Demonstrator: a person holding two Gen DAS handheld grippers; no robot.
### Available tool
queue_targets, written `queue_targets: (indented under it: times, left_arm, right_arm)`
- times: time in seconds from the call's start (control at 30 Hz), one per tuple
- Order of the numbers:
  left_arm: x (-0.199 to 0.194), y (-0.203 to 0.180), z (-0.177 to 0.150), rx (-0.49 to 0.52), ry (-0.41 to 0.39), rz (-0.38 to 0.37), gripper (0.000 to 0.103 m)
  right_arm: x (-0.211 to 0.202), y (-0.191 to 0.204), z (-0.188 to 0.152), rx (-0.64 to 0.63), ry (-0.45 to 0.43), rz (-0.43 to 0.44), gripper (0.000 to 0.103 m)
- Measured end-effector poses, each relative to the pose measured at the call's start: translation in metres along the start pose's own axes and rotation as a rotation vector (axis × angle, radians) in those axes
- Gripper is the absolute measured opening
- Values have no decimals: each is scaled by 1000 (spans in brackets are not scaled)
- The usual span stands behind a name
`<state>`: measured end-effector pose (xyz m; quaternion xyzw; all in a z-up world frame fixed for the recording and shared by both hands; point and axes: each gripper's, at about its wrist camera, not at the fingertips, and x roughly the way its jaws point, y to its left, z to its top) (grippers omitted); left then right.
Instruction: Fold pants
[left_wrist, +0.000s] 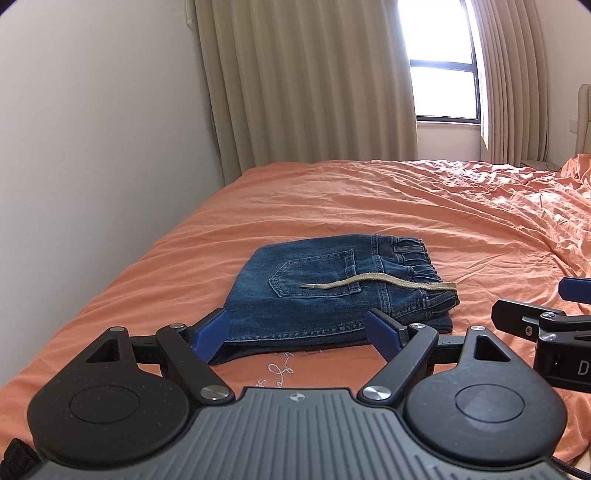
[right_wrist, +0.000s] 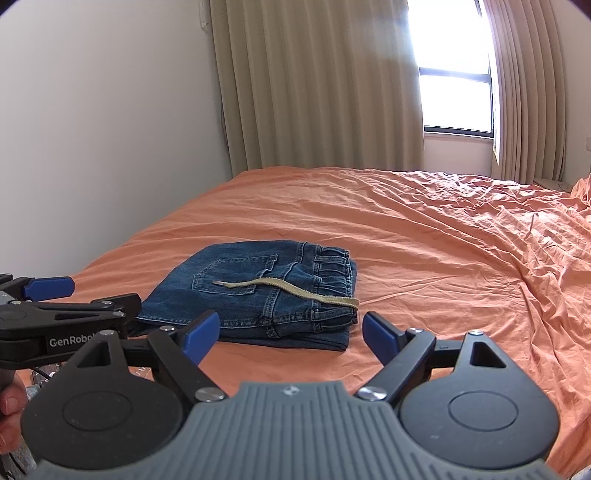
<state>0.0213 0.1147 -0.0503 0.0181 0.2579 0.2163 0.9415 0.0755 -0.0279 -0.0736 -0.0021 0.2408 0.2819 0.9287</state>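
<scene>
— Where do the jeans lie from the grippers?

— Straight ahead of both, folded into a compact stack on the orange bedsheet. The long side runs left to right, waistband at the right end, with a beige drawstring trailing across the back pocket.

— Which gripper is nearer?

— The left gripper, I'd judge: its spread fingers frame the near folded edge, the left finger just beside the corner. Whether it touches the cloth, I can't tell. The right gripper sits off the stack's near right corner, also wide open. Both hold nothing.

— And the room?

— A wrinkled bed, a white wall to the left, beige curtains and a bright window beyond. The folding looks about finished.
</scene>
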Motion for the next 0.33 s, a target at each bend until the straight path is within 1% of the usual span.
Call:
queue_targets:
  times: [0.33]
  left_arm:
    - [-1, 0, 1, -1, -1, -6, 97]
  right_arm:
    - [-1, 0, 2, -9, 4, -2, 81]
